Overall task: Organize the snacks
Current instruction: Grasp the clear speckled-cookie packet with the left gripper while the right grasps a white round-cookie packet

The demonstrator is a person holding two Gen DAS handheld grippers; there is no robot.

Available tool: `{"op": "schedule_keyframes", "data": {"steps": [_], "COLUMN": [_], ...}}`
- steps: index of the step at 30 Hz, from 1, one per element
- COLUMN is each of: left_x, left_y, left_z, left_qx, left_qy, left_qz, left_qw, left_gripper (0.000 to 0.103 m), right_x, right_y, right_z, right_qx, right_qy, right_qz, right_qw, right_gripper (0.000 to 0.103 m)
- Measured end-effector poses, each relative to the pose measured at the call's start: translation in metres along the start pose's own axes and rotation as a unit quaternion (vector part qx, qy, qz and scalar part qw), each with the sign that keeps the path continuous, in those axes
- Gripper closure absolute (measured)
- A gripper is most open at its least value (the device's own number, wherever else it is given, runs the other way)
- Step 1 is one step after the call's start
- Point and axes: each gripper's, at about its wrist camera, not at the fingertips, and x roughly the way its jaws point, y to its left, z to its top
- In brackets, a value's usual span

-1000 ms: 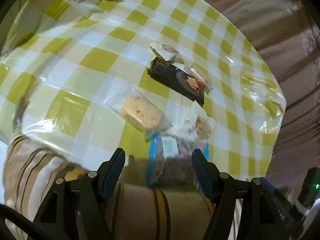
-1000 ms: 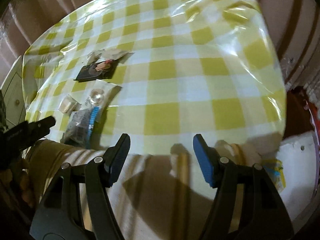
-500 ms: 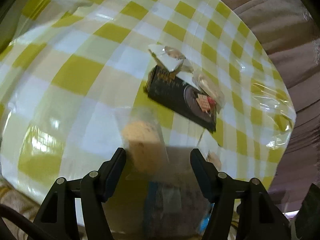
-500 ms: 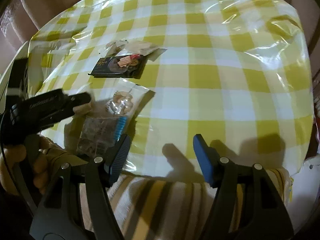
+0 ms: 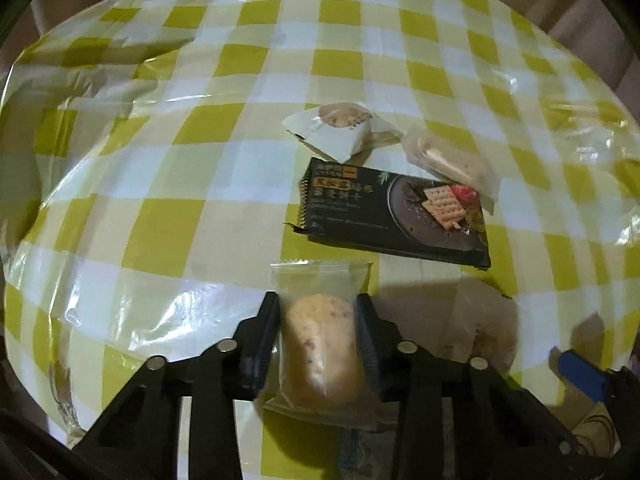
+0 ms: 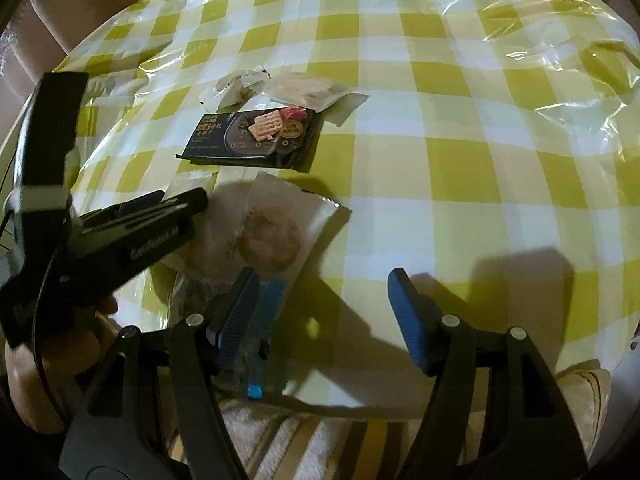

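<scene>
Left gripper (image 5: 318, 312): jaws closing on a clear-wrapped pale cake (image 5: 320, 344), pads flat against the wrapper on both sides, packet lengthwise between them, sealed end sticking out past the tips. Seen also from the right wrist view as a black tool (image 6: 120, 232) reaching in from the left, gripped by a hand (image 6: 44, 360).

Right gripper (image 6: 324, 304): jaws opening, blue pads well apart, nothing between them but bare cloth and shadow. Left pad over the edge of a blue-trimmed clear bag (image 6: 256, 320) (contents dark, not legible).

Round biscuit in clear wrapper (image 6: 268, 236): flat on the worktop just ahead of the right gripper's left pad, partly overlapping the blue-trimmed bag.

Black cracker packet (image 5: 394, 212): flat, just beyond the gripped cake, printed face up, cracker picture at one end.

White-wrapped snack (image 5: 340, 128): beyond the black packet, corner touching or nearly touching it (cannot tell which).

Clear-wrapped pale bar (image 5: 452, 160): beside the white-wrapped snack, one end lapping over the black packet's far corner.

Worktop (image 5: 168, 216): round, covered in yellow-and-white check cloth under glossy clear plastic; all snacks clustered on the near side, the remainder bare.

Striped fabric (image 6: 320, 440): below the near rim of the worktop.
</scene>
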Motion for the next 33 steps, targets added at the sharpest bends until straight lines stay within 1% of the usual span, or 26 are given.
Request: {"op": "schedule_keyframes", "data": {"steps": [4,8,13,18,20,23,25,26,30,33], "left_x": [-0.002,-0.003,-0.010,-0.012,-0.014,-0.016,-0.019,-0.020,-0.028,-0.035], "left_y": [0.006,0.016,0.029,0.031,0.032,0.033,0.032,0.031,0.029,0.026], "left_z": [-0.002,-0.002,-0.004,-0.005,-0.006,-0.006,-0.007,-0.007,-0.010,-0.014], "left_qx": [-0.014,-0.043,-0.069,-0.072,-0.074,-0.076,-0.074,-0.073,-0.070,-0.068], "left_qy": [-0.005,-0.014,-0.030,-0.036,-0.038,-0.042,-0.046,-0.048,-0.058,-0.064], "left_qz": [-0.014,-0.015,-0.007,-0.002,-0.002,0.001,0.006,0.008,0.015,0.018], "left_qw": [0.9998,0.9989,0.9971,0.9968,0.9965,0.9962,0.9962,0.9961,0.9957,0.9955], "left_gripper": [0.065,0.065,0.065,0.065,0.065,0.065,0.065,0.065,0.065,0.065], "right_x": [0.006,0.014,0.030,0.044,0.047,0.048,0.048,0.048,0.044,0.034], "right_y": [0.009,0.022,0.035,0.041,0.041,0.044,0.044,0.043,0.039,0.034], "right_z": [0.007,0.014,0.023,0.029,0.032,0.033,0.032,0.032,0.030,0.028], "right_qx": [-0.005,-0.017,-0.030,-0.034,-0.035,-0.042,-0.044,-0.043,-0.033,-0.026], "right_qy": [-0.001,-0.001,0.010,0.020,0.018,0.013,0.009,0.007,-0.003,-0.020], "right_qz": [-0.005,-0.009,-0.014,-0.021,-0.027,-0.038,-0.034,-0.034,-0.021,-0.016], "right_qw": [1.000,1.000,0.999,0.999,0.999,0.998,0.998,0.999,0.999,0.999], "right_gripper": [0.031,0.031,0.030,0.030,0.031,0.038,0.041,0.045,0.053,0.057]}}
